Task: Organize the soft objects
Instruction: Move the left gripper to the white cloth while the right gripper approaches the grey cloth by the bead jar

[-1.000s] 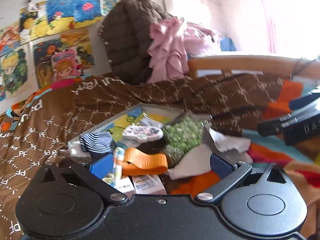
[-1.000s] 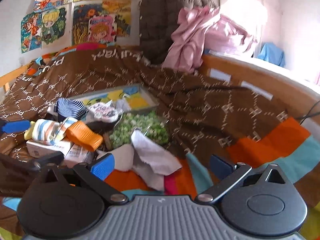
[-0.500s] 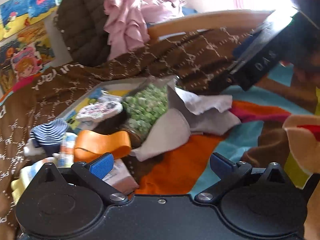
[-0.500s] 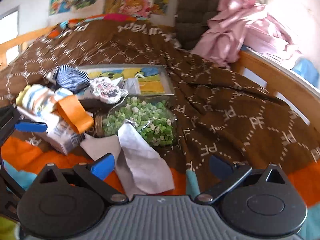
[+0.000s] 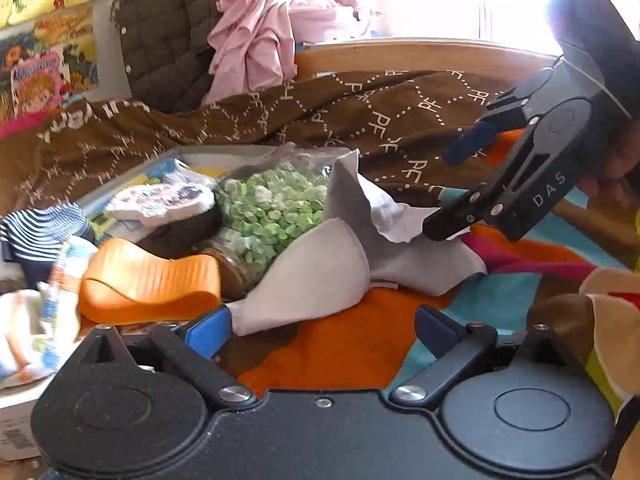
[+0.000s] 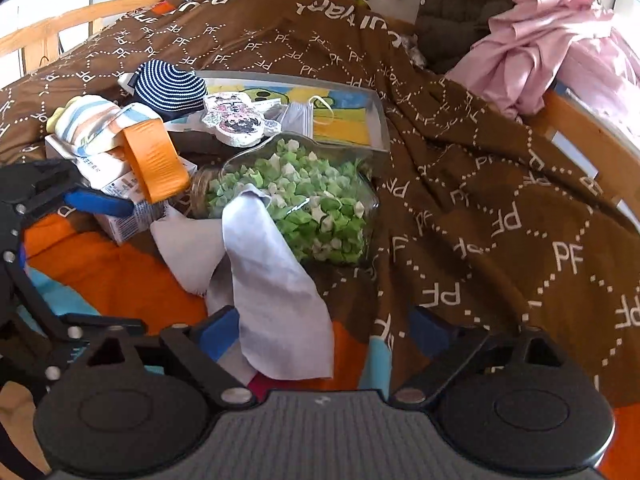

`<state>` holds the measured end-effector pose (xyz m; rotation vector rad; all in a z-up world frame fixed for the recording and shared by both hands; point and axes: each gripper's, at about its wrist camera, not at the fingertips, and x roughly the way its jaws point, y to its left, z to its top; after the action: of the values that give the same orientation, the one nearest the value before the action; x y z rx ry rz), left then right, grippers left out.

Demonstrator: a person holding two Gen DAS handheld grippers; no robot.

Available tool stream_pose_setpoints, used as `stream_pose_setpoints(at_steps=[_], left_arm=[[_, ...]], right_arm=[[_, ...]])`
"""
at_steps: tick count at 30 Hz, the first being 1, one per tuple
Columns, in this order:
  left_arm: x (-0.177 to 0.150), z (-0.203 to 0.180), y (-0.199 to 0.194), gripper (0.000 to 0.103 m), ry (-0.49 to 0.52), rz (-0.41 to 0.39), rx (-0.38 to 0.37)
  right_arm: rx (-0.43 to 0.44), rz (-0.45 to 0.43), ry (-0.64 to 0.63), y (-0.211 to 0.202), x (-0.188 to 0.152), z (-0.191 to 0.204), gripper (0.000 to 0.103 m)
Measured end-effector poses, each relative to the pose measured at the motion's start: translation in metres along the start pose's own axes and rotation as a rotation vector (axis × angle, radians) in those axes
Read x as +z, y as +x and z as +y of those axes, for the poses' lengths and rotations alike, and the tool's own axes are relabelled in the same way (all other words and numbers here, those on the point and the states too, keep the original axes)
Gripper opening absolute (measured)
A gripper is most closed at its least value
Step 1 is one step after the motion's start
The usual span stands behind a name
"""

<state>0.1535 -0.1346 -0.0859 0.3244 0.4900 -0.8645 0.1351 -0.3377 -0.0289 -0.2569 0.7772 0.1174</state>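
At the far left of the bed, seen from the right wrist view, a striped pastel sock bundle (image 6: pixel 86 126) lies on a white carton (image 6: pixel 116 182), with a navy striped hat (image 6: pixel 170 86) just behind it. An orange ribbed piece (image 6: pixel 154 160) leans across the carton's top. The left gripper (image 5: pixel 322 330) hangs low over the orange patch of the bedspread (image 5: pixel 320 354), its blue-padded jaws spread wide with nothing between them; the corner of the grey cloth (image 5: pixel 312 280) lies just beside its left pad. Next comes a flat printed plush (image 6: pixel 236 120) resting at the edge of a shallow tray (image 6: pixel 378 120), and in front of it a clear jar of green paper stars (image 6: pixel 304 200) lies on its side. The grey cloth drapes from the jar's front down onto the bedspread. The right gripper (image 6: pixel 320 330) is also spread apart, and the lower end of the cloth lies between its jaws, not pinched. To the right, the brown patterned blanket (image 6: pixel 500 216) covers the bed, and a pink garment (image 6: pixel 548 40) is heaped on the wooden bed rail (image 6: pixel 580 136)
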Motion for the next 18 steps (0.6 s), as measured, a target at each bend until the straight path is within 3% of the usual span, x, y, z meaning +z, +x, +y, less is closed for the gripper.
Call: stream_pose_setpoints(at_steps=[6,18], left_arm=[[-0.001,0.013,0.015,0.086,-0.092,0.044,-0.028],[0.004,0.035,0.024,0.086,-0.303,0.033,-0.083]], right_arm=[[0.027,0.019,-0.055,0.002,0.002,0.008,0.082],[0.069,0.053,-0.112,0.008,0.001,0.023,0.071]])
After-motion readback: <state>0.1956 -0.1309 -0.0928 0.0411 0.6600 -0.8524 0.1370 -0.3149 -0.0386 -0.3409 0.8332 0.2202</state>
